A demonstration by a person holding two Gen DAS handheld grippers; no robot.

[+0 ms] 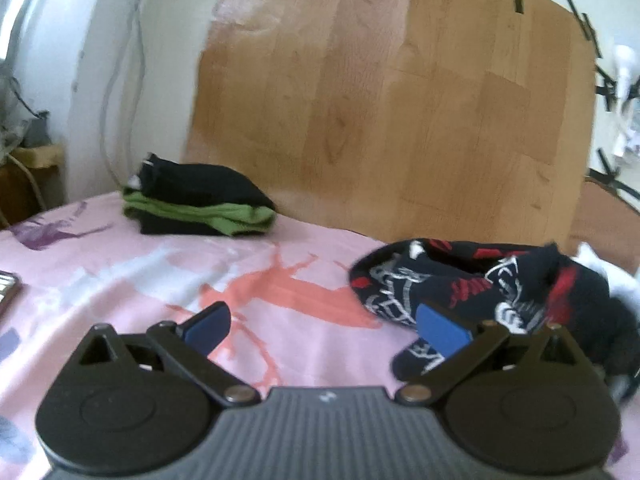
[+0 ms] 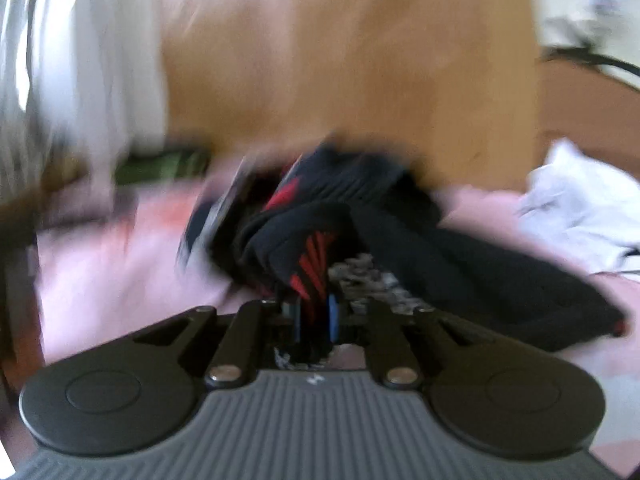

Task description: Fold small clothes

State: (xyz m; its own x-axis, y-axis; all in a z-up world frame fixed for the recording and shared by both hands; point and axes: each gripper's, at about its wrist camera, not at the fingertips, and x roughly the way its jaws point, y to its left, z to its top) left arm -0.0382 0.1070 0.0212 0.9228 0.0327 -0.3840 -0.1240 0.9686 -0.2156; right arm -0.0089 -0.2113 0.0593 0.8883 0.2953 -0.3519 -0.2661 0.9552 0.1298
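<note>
A crumpled black garment with red and white print lies on the pink sheet at the right. My left gripper is open and empty just left of it; its right pad is at the garment's near edge. In the blurred right wrist view, my right gripper is shut on a fold of the same garment. A stack of folded black and green clothes sits at the back left of the sheet.
A wooden board stands behind the bed. White cloth lies at the right of the sheet. A flat object's edge shows at the far left. Cables hang on the white wall at the left.
</note>
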